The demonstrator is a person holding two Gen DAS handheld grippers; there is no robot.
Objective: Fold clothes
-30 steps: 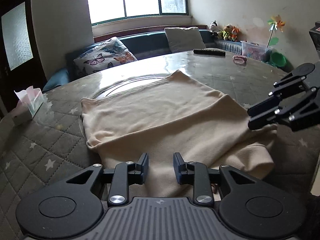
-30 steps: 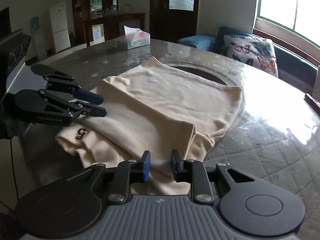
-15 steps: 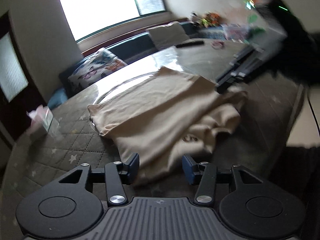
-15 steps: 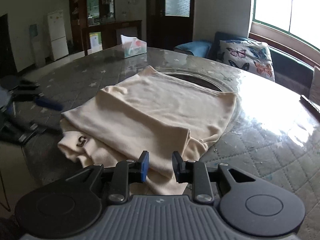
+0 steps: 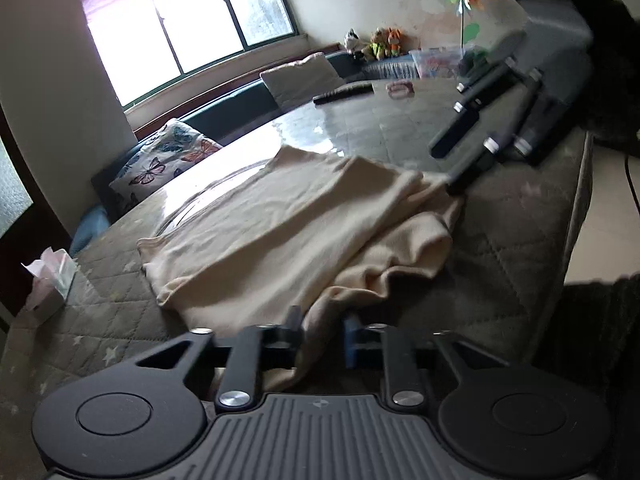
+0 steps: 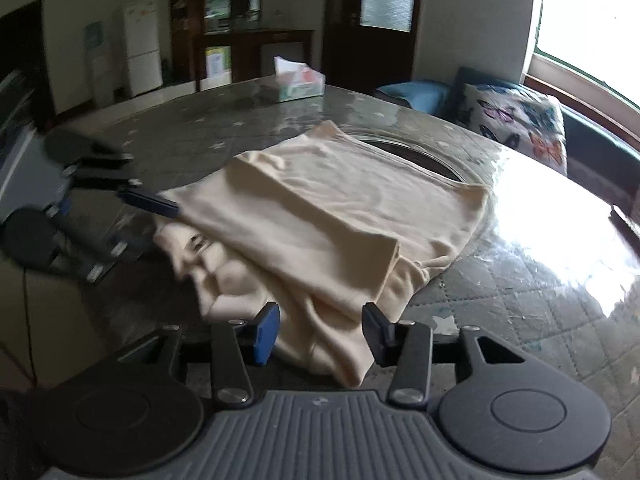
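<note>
One cream garment [image 5: 288,232] lies partly folded on the quilted, star-printed table [image 5: 512,248], its flat upper layer spread toward the table's middle and its nearer edge bunched in loose rolls close to the table's rim. From my left gripper [image 5: 322,338] I see a fold of that bunched edge lying between the fingers, which stand a little apart with cloth filling the gap; whether they actually pinch it I cannot tell. My right gripper [image 6: 326,332] has its jaws wide apart, and a hanging lobe of the same garment [image 6: 320,232] sits between them, touching neither pad that I can make out. In the left view the right gripper [image 5: 464,156] shows blurred at the far bunched corner of the cloth; in the right view the left gripper [image 6: 148,204] is blurred at the opposite corner. A tissue box [image 6: 300,82] stands well beyond the garment on the table. A butterfly cushion [image 5: 168,160] rests on the bench under the window [image 5: 188,28].
</note>
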